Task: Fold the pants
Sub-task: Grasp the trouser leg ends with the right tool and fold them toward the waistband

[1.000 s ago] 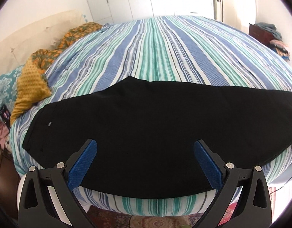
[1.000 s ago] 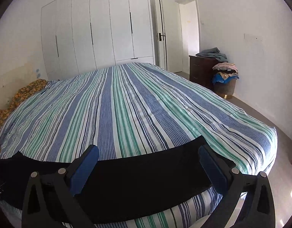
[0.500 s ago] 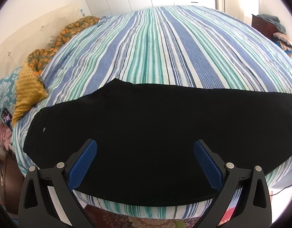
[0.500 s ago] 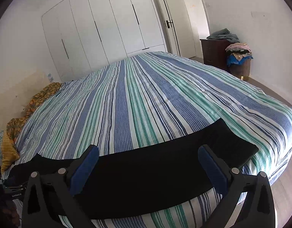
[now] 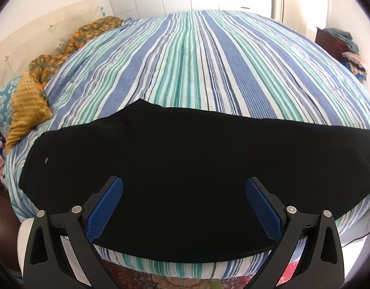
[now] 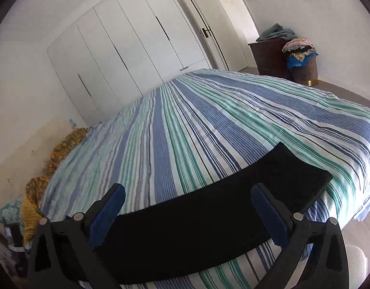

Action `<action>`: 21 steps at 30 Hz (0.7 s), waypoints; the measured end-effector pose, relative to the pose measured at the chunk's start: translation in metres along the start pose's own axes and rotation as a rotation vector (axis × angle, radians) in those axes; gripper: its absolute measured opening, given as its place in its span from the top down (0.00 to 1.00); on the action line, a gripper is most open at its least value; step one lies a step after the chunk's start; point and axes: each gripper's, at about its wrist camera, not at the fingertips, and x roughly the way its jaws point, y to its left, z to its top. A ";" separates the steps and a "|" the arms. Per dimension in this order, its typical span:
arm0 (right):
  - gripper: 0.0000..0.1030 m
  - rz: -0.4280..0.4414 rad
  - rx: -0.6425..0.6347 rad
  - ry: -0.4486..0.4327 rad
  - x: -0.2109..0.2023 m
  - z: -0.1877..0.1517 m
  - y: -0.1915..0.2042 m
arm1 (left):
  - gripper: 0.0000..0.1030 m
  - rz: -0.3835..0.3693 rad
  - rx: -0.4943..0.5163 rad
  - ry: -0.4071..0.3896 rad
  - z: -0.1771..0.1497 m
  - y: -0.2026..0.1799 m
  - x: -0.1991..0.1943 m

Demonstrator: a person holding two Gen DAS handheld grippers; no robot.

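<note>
The left gripper (image 5: 184, 192) hangs over the near side of the bed, its 2 blue pads (image 5: 105, 207) spread wide with nothing between them. The pants (image 5: 185, 168) lie flat directly under and ahead of it, a black band stretched sideways along the near edge of the striped cover (image 5: 209, 67). In the left wrist view the pads frame the middle of the cloth; whether they touch it cannot be told.

The right gripper (image 6: 188, 201) is also spread wide and holds nothing. It sits over the same near edge, farther along the pants (image 6: 197, 228), whose squared leg end (image 6: 303, 180) lies just ahead and to the right of its right pad, near the corner of the bed.

The near edge of the pants runs close along the mattress edge, with a thin strip of striped cover (image 6: 233, 272) showing below it. The far edge has 1 raised point (image 5: 141, 101) left of center, then runs fairly straight to the right. Beyond it, most of the cover lies smooth and bare. A yellow cushion (image 5: 26, 103) and an orange patterned cloth (image 5: 71, 45) sit at the far left, apart from the pants. White wardrobe doors (image 6: 127, 55) stand behind the bed, and a laundry basket (image 6: 303, 65) stands by the right wall.
</note>
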 end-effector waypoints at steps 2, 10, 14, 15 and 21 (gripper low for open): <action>0.00 0.107 0.083 -0.019 -0.011 0.020 -0.025 | 0.01 -0.017 -0.004 -0.011 -0.005 0.005 0.000; 0.20 0.016 0.185 0.333 0.044 0.113 -0.163 | 0.01 -0.043 -0.101 0.066 -0.031 0.032 0.025; 0.26 0.049 0.243 0.582 0.081 0.096 -0.188 | 0.01 -0.036 -0.137 0.067 -0.033 0.042 0.026; 0.27 0.041 0.219 0.616 0.087 0.092 -0.188 | 0.01 -0.034 -0.141 0.070 -0.033 0.043 0.027; 0.32 0.038 0.210 0.686 0.094 0.072 -0.187 | 0.01 -0.025 -0.156 0.082 -0.036 0.048 0.029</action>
